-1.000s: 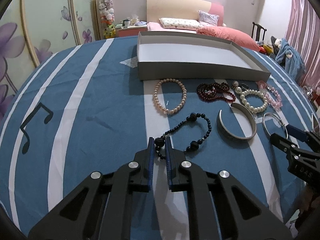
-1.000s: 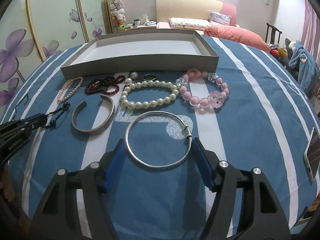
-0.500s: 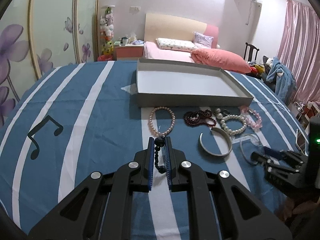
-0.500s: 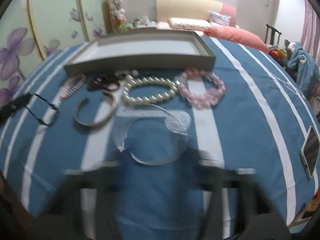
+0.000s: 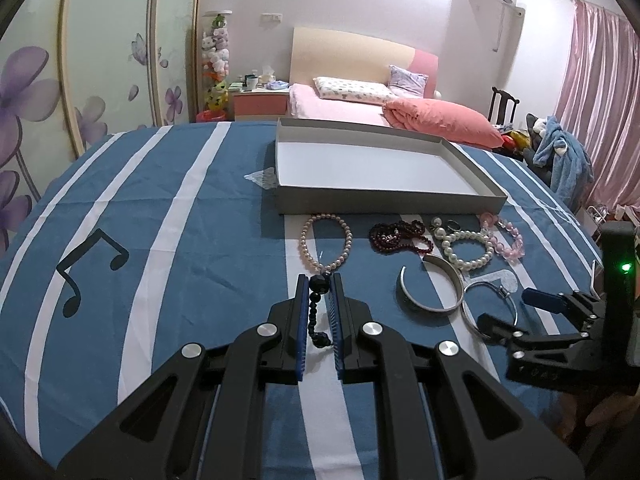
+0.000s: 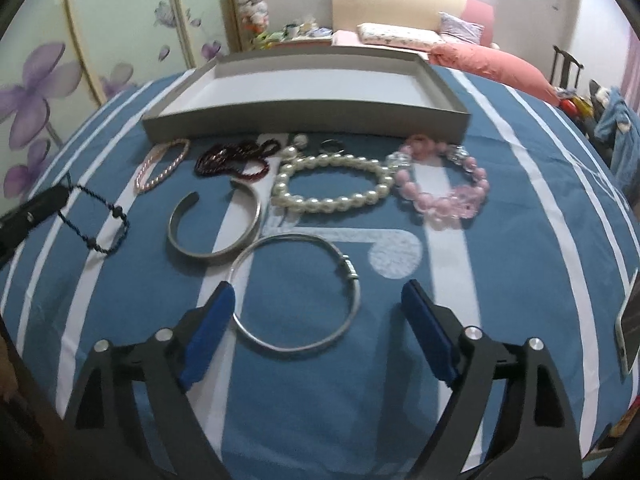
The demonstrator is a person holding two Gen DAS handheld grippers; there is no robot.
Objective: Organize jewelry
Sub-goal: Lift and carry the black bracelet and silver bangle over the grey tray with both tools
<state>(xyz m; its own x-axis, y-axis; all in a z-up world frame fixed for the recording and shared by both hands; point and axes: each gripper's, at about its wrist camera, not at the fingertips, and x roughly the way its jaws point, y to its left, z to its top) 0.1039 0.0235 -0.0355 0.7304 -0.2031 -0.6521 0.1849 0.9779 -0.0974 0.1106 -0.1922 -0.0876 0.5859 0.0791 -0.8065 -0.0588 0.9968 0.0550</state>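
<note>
My left gripper is shut on a black bead bracelet, which hangs off the blue striped cloth; in the right wrist view that bracelet dangles from the left gripper. My right gripper has its jaws opening wide around a thin silver bangle that lies flat on the cloth. The bangle's left edge is by the left finger and the right pad stands clear of it. An empty grey tray sits behind the jewelry. In the left wrist view, the right gripper is at the bangle.
Between tray and grippers lie a pink pearl bracelet, dark red beads, a white pearl bracelet, a pink crystal bracelet, a ring and a silver cuff. A phone rests at the right edge.
The left gripper has risen with the black bracelet, now hanging clear of the cloth. The right jaws stand wider than a second ago, and the bangle sits nearer the left finger.
</note>
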